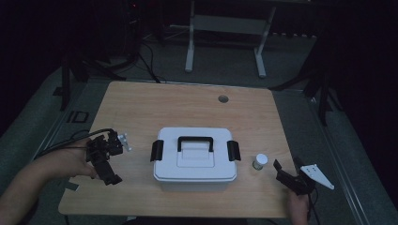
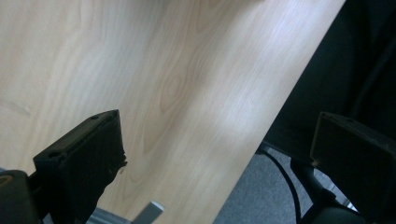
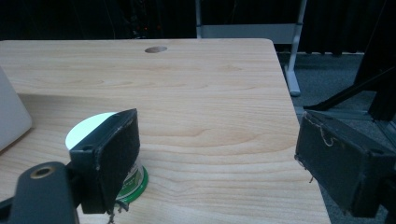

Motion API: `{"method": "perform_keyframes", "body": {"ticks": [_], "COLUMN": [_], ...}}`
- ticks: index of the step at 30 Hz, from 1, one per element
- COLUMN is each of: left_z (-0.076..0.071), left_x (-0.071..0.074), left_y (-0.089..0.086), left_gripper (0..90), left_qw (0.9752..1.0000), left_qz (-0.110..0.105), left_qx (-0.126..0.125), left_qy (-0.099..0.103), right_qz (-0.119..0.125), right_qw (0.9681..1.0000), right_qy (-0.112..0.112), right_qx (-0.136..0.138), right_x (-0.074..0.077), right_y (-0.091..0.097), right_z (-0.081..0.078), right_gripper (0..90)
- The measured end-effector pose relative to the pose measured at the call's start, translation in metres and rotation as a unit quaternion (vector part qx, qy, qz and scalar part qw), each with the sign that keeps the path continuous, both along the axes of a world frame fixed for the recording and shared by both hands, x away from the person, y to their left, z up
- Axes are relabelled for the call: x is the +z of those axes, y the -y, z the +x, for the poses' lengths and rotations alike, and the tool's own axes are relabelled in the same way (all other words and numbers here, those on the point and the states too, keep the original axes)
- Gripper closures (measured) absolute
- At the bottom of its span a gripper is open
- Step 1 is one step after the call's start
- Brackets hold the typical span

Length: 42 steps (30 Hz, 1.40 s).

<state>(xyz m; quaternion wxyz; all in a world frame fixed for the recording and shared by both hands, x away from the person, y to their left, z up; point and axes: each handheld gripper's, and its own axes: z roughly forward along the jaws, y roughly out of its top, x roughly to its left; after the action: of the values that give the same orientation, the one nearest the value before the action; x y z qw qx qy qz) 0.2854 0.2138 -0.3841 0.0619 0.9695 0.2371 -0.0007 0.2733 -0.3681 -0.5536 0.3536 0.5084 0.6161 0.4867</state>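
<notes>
A white lidded box (image 1: 195,161) with a black handle (image 1: 195,140) and two black side latches stands mid-table, lid down. To its right is a small jar with a white lid (image 1: 259,161), its base green in the right gripper view (image 3: 91,128). My right gripper (image 1: 287,165) sits low just right of the jar, open and empty (image 3: 217,126), its left jaw partly covering the jar. My left gripper (image 1: 109,172), left of the box, is open with nothing in it (image 2: 215,126) and looks down at the table's near edge.
The wooden table (image 1: 187,108) has a round cable hole (image 1: 223,99) near its far edge. A corner of the box (image 3: 9,116) shows left of the jar. A white desk frame (image 1: 225,28) and dark stands are on the floor beyond.
</notes>
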Motion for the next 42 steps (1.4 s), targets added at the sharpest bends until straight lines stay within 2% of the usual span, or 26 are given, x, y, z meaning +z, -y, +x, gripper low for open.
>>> {"method": "perform_keyframes", "body": {"ticks": [1, 3, 7, 9, 11, 13, 14, 17, 20, 21, 25, 30, 36, 37, 39, 40, 41, 42], "left_z": [0.001, 0.003, 0.011, 0.013, 0.017, 0.020, 0.021, 0.027, 0.032, 0.034, 0.039, 0.046, 0.051, 0.054, 0.057, 0.059, 0.060, 0.061], "left_x": [0.004, 0.012, 0.025, 0.027, 0.029, 0.030, 0.031, 0.034, 0.035, 0.036, 0.038, 0.037, 0.031, 0.030, 0.029, 0.028, 0.027, 0.027], "left_y": [0.003, 0.012, 0.030, 0.036, 0.043, 0.051, 0.055, 0.068, 0.080, 0.084, 0.097, 0.110, 0.127, 0.130, 0.134, 0.136, 0.140, 0.142], "left_gripper": [2.3, 2.3, 2.3, 2.3, 2.3, 2.3, 2.3, 2.3, 2.3, 2.3, 2.3, 2.3, 2.3, 2.3, 2.3, 2.3, 2.3, 2.3], "left_qw": [1.0000, 0.9999, 0.9995, 0.9993, 0.9989, 0.9984, 0.9981, 0.9971, 0.9962, 0.9958, 0.9945, 0.9932, 0.9901, 0.9902, 0.9898, 0.9897, 0.9889, 0.9888], "left_qz": [-0.005, 0.002, 0.000, -0.002, 0.009, 0.005, 0.010, 0.013, 0.016, 0.011, 0.006, 0.001, 0.019, 0.013, 0.018, 0.014, 0.018, 0.017], "left_qx": [-0.002, -0.014, -0.031, -0.038, -0.046, -0.056, -0.060, -0.075, -0.086, -0.091, -0.104, -0.116, -0.138, -0.139, -0.141, -0.142, -0.147, -0.148], "left_qy": [-0.002, 0.008, 0.007, 0.004, 0.005, -0.002, 0.002, -0.001, 0.001, -0.004, 0.008, 0.008, 0.015, 0.005, 0.009, 0.004, 0.009, 0.005], "right_qz": [0.000, 0.000, 0.001, 0.001, 0.001, 0.002, 0.003, 0.005, 0.006, 0.005, 0.008, 0.011, 0.013, 0.014, 0.014, 0.014, 0.015, 0.015], "right_qw": [1.0000, 1.0000, 1.0000, 1.0000, 1.0000, 1.0000, 1.0000, 1.0000, 1.0000, 1.0000, 1.0000, 0.9999, 0.9999, 0.9999, 0.9999, 0.9999, 0.9999, 0.9999], "right_qy": [0.000, -0.001, 0.000, 0.000, 0.001, -0.001, -0.001, 0.000, -0.001, 0.000, 0.000, -0.001, -0.002, -0.002, -0.001, -0.002, -0.001, -0.001], "right_qx": [0.000, 0.000, 0.000, 0.000, 0.001, 0.001, 0.001, 0.002, 0.002, 0.002, 0.002, 0.004, 0.005, 0.006, 0.006, 0.006, 0.006, 0.007], "right_x": [0.000, 0.000, 0.000, 0.000, 0.000, 0.000, 0.000, 0.000, 0.000, 0.000, 0.000, 0.000, 0.000, 0.000, 0.000, 0.000, 0.000, 0.000], "right_y": [0.000, 0.000, 0.000, 0.000, 0.001, 0.001, 0.001, 0.001, 0.001, 0.002, 0.002, 0.002, 0.003, 0.003, 0.003, 0.003, 0.003, 0.003], "right_z": [0.000, 0.000, 0.000, 0.000, 0.000, 0.000, 0.000, 0.000, 0.000, 0.000, 0.000, 0.000, 0.000, 0.000, 0.000, 0.000, 0.000, 0.000], "right_gripper": [13.4, 13.4, 13.4, 13.4, 13.4, 13.4, 13.4, 13.4, 13.4, 13.4, 13.4, 13.4, 13.4, 13.4, 13.4, 13.4, 13.4, 13.4]}}
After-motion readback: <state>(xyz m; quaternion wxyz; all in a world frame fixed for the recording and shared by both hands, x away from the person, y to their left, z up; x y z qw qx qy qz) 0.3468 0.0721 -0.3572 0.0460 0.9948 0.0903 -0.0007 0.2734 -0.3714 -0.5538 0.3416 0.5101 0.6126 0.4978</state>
